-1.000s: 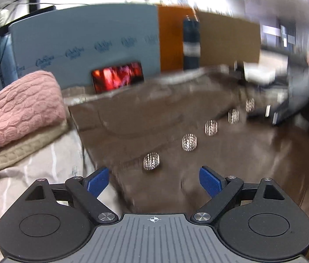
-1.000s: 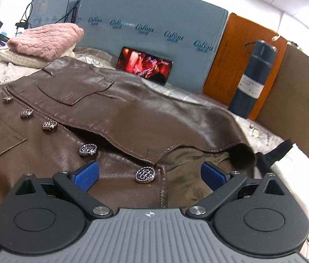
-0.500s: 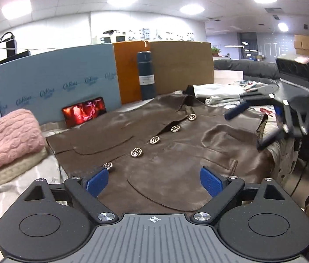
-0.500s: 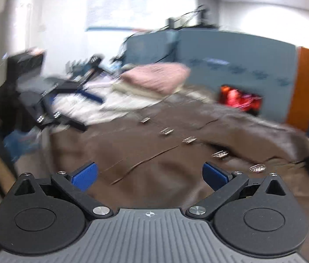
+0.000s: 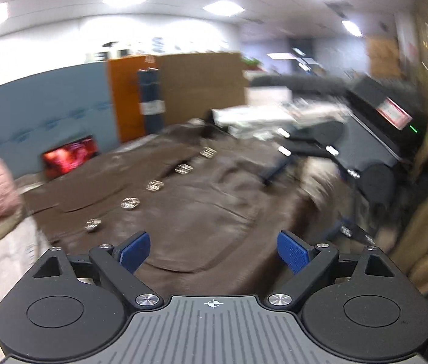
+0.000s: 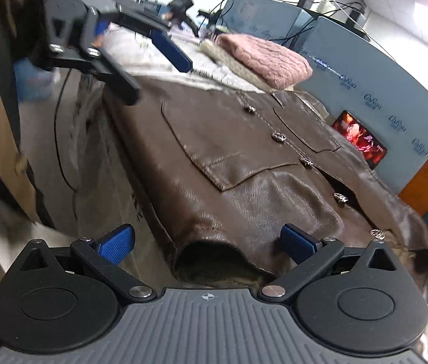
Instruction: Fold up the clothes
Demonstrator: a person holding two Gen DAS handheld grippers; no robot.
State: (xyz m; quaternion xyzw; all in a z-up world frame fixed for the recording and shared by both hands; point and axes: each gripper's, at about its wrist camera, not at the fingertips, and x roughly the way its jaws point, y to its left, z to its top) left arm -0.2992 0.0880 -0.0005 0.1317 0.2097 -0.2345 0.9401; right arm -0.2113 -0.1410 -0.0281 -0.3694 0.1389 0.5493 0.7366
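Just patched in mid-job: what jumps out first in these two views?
A brown leather jacket lies spread flat, buttoned with a row of silver buttons down its front. Both tongs, left and right, are open, holding nothing. A folded pink sweater sits beyond the jacket's hem.

Each gripper (image 5: pixel 213 250) (image 6: pixel 206 244) is black, with blue finger pads, silver screws and a ribbed grey top.

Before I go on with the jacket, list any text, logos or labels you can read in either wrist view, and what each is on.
Repeated script logo on the blue board: a brand name, too small and distorted to spell out.
White label on the dark blue flask: blurred, unreadable.
Red and white sticker on the black machine: blurred, unreadable.
Phone screen: a reddish picture, no legible words.
Brown jacket: no text seen.
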